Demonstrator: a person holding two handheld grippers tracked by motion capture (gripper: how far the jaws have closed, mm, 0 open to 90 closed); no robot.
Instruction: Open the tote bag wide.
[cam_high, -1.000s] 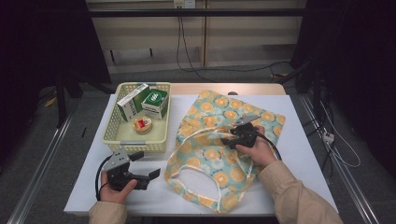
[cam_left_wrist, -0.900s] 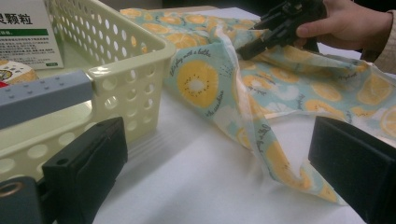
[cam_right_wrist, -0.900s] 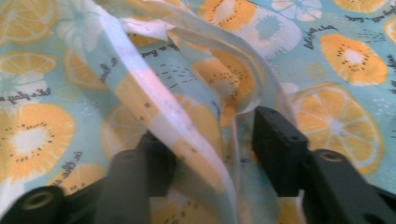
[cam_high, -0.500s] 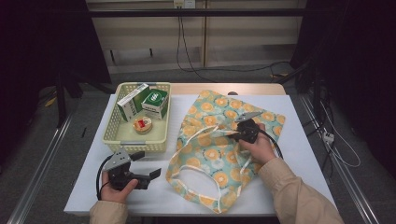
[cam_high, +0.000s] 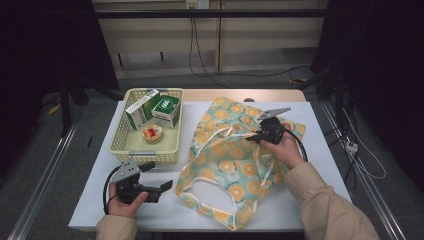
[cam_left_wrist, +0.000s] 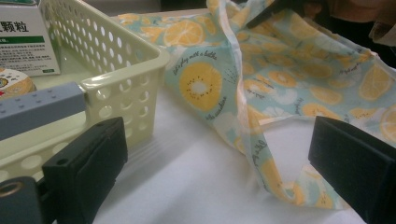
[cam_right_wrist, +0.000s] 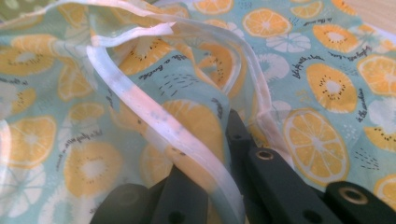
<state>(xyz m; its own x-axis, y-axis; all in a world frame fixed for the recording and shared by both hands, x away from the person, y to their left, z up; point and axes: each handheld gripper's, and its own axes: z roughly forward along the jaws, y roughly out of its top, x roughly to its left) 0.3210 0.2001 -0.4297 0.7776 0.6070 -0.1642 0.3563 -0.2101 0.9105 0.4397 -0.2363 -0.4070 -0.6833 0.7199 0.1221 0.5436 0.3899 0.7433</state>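
Observation:
A teal cloth bag (cam_high: 225, 162) printed with orange slices lies spread over the right half of the white table (cam_high: 150, 210). My right gripper (cam_high: 253, 136) is above its middle, shut on the bag's white-trimmed rim, which it holds lifted off the table. In the right gripper view the trim (cam_right_wrist: 140, 100) runs down between the pinched jaws of my right gripper (cam_right_wrist: 210, 158). My left gripper (cam_high: 159, 176) rests at the front left of the table, open and holding nothing. In the left gripper view, the left gripper (cam_left_wrist: 219, 177) faces the bag's near edge (cam_left_wrist: 254, 154).
A cream perforated basket (cam_high: 120, 145) stands at the back left of the table. It holds two green-and-white boxes (cam_high: 142, 107) (cam_high: 167, 111) and a round tin (cam_high: 152, 133). The basket's corner (cam_left_wrist: 140, 70) is close to the left jaw. Dark floor and cables surround the table.
The right gripper has closed on the bag's rim and risen, pulling the fabric up with it. The left gripper has stayed where it was.

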